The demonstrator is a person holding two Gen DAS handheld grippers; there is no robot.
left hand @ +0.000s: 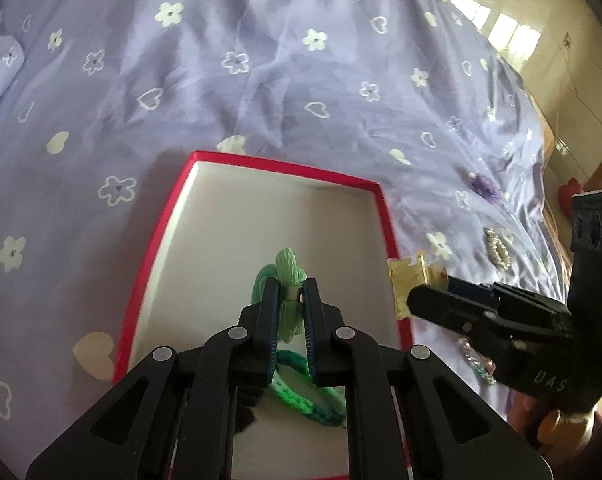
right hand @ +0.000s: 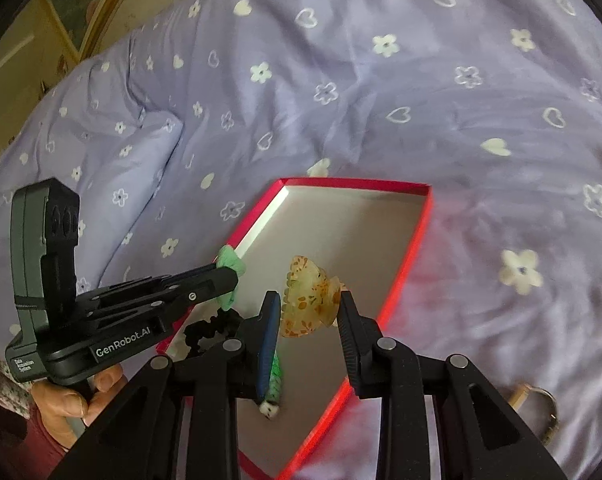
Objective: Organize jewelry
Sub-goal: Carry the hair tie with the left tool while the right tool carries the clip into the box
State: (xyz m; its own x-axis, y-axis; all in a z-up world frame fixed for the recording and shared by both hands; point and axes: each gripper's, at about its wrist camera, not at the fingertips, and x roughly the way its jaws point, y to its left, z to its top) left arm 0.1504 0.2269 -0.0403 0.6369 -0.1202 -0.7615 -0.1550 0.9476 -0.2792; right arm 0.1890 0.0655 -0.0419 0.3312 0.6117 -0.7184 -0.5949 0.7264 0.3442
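Black linkage of the left hand-held gripper [left hand: 290, 294], clamping a green tassel [left hand: 289, 276], hides the red box's [left hand: 385, 216] near end; the right hand-held gripper [right hand: 309, 308] grips an amber hair claw [right hand: 307, 300].

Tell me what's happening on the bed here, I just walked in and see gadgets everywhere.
A person is sorting jewelry into a red box on the purple bedspread. The left gripper is shut on a green hair tie over the box; the right gripper holds a yellowish claw clip above it. More pieces lie on the bedspread, including a beaded clip.
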